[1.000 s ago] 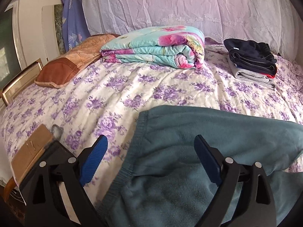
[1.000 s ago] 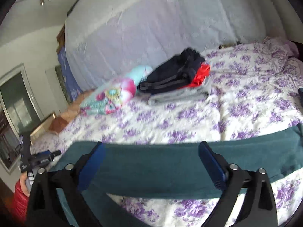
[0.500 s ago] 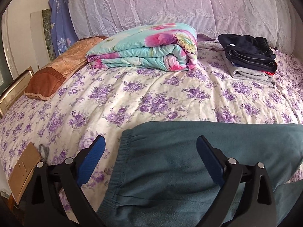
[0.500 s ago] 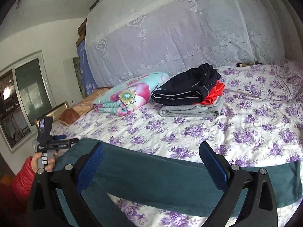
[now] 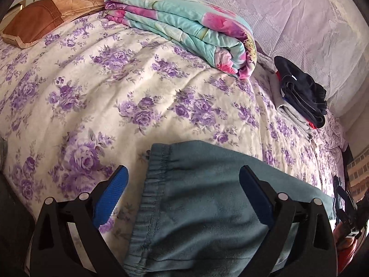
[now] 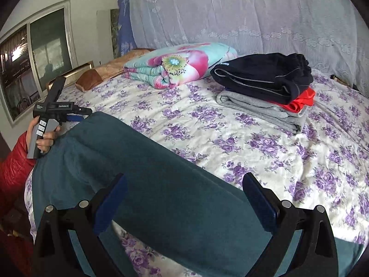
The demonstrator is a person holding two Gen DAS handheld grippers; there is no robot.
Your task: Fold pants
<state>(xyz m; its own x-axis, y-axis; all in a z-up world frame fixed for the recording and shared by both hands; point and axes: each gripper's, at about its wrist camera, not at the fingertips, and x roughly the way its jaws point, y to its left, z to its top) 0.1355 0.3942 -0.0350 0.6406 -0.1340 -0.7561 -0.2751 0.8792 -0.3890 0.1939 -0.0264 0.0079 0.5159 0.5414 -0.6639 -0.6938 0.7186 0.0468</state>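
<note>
On the flowered bed the teal pants lie flat, waistband under the left gripper; both it and the right gripper have fingers spread, holding nothing.

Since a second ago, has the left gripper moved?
Yes. The left gripper has moved forward over the teal pants toward the folded quilt, which now looks nearer and tilted.

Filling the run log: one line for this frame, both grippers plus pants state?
left gripper: open, over waistband | right gripper: open, over leg | teal pants: flat on bed, unfolded | folded clothes stack: behind
</note>
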